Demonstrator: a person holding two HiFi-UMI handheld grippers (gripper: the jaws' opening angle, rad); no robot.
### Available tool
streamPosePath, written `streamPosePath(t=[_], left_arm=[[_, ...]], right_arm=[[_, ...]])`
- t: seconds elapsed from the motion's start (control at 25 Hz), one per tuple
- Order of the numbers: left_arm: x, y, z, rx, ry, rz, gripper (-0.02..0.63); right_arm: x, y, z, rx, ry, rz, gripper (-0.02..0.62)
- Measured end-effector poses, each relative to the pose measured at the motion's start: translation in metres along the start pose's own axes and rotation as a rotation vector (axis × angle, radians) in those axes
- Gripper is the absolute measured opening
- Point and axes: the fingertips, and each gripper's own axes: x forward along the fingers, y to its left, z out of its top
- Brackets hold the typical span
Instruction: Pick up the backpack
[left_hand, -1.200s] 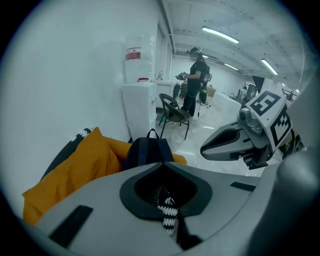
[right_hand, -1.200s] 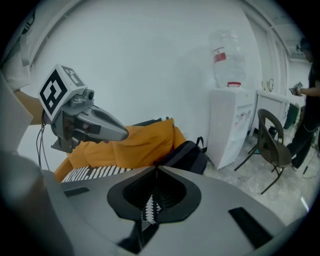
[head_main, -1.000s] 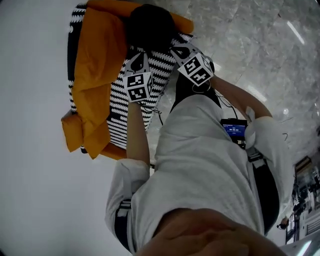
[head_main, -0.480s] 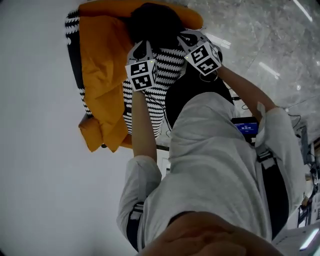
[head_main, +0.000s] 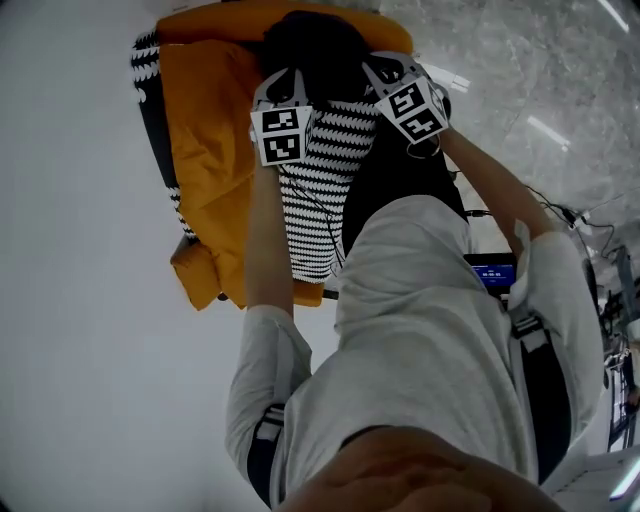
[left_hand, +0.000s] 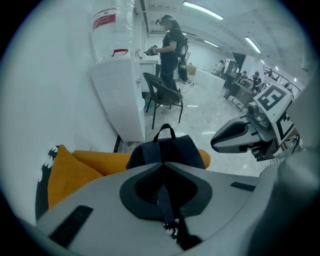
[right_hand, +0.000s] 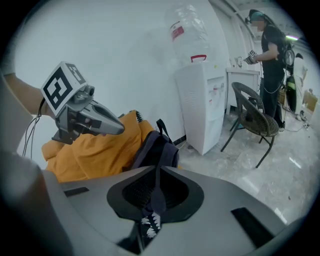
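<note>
Screen: small blue display at the wearer's hip, figures too small to read
Left gripper: jaws pressed together, with a thin dark strip in the seam; I cannot tell what the strip is
Right gripper: jaws likewise closed on the same kind of dark strip
Change: a second ago both grippers sat further back from the backpack; jaws unchanged
Backpack: dark, carry loop upward, resting on the sofa just beyond both gripper tips
Sofa: black-and-white zigzag cover, with an orange cushion beside the backpack
Water dispenser: white, against the wall; its bottle has a red label, print unreadable
Chair: dark, beside the dispenser
Person: standing behind the chair
</note>
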Motion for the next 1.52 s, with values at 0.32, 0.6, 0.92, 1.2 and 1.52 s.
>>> streamPosePath(t=[0.32,0.6,0.92,1.2,1.52], left_arm=[[0.040,0.017,0.012,-0.032,0.005,-0.024,0.014],[0.066,0.024,0.011,-0.027,0.051,-0.090,0.031],[0.090,0.017,0.004,-0.022,0.115,-0.174,0.227],[0.108,0.017,0.005,-0.052,0.114,-0.176,0.233],[0.130,0.021,0.005,-0.063,0.129,-0.151,0.233]], right_arm=[[0.016,-0.012,0.008,0.067,-0.019,-0.046,0.041],[0.030,-0.022,0.010,0.158,-0.014,-0.077,0.043],[0.040,-0.024,-0.004,0.195,0.022,-0.081,0.146],[0.047,-0.035,-0.003,0.187,0.037,-0.131,0.146],[0.065,-0.046,0.003,0.171,0.052,-0.163,0.189]])
